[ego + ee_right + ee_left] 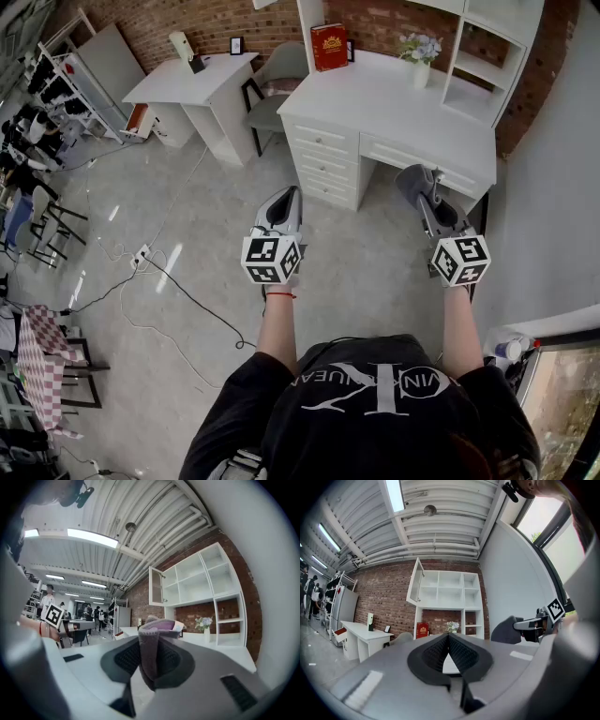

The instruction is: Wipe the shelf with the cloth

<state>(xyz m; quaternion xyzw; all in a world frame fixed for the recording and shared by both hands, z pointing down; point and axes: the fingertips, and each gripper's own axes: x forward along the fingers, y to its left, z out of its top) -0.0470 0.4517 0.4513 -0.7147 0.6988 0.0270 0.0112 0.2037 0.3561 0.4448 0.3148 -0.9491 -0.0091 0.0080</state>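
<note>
Nearest the viewer, both arms are held forward and level over the floor [187,216]. The left tongs [449,637] are closed tip to tip with nothing between them. The right tongs [427,201] are clamped on the cloth [150,651], a grey-purple folded piece that stands upright between the pads, with a rounded bundle projecting past the tips. The cloth is therefore in the right tongs, in the air and well apart from any furniture. Beyond the tongs stands the white desk [394,103], carrying a red book [329,47] and a vase of flowers [419,52]. Farthest back, the white shelf [197,581] rises from the desk against the brick wall, its compartments apparently bare. Wiping has probably not begun, since the cloth touches nothing. The cloth looks soft, light and limp, so it should fold and drag under pressure instead of sliding cleanly. The present hold across the middle of the fold seems suitable, as it leaves a padded end free to press flat on the shelf boards.
</note>
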